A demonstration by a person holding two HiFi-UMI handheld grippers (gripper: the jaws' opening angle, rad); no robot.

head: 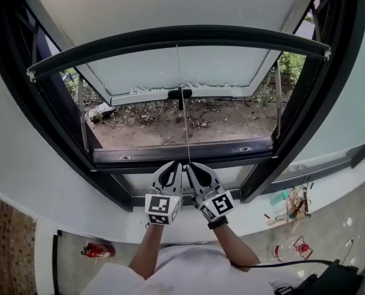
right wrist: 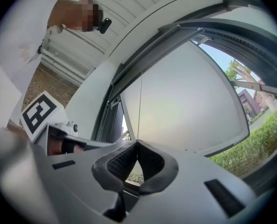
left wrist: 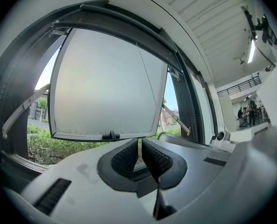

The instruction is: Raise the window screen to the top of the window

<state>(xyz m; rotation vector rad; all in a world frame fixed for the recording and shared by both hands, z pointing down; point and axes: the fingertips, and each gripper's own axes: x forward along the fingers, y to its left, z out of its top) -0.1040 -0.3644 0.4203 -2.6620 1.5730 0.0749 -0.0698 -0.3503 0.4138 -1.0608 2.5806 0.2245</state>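
The window screen's dark bottom bar (head: pixel 176 37) arches across the window opening, high up in the head view. A thin pull cord (head: pixel 184 115) hangs from its middle down to my two grippers at the sill. My right gripper (head: pixel 193 166) is shut on this cord (right wrist: pixel 140 106), which enters its pinched tips (right wrist: pixel 137 144). My left gripper (head: pixel 174 166) sits close beside it on the left, jaws shut (left wrist: pixel 139 146). In the left gripper view the cord (left wrist: pixel 148 76) slants away to the right of its pads, and I see nothing between them.
The frosted sash (head: pixel 170 66) swings outward on side stays, its black handle (head: pixel 180 94) below the bar. Bare soil and plants (head: pixel 188 125) lie outside. Indoors, a red extinguisher (head: pixel 98 249) lies at the lower left, small clutter (head: pixel 291 209) and a black box (head: pixel 333 278) at the right.
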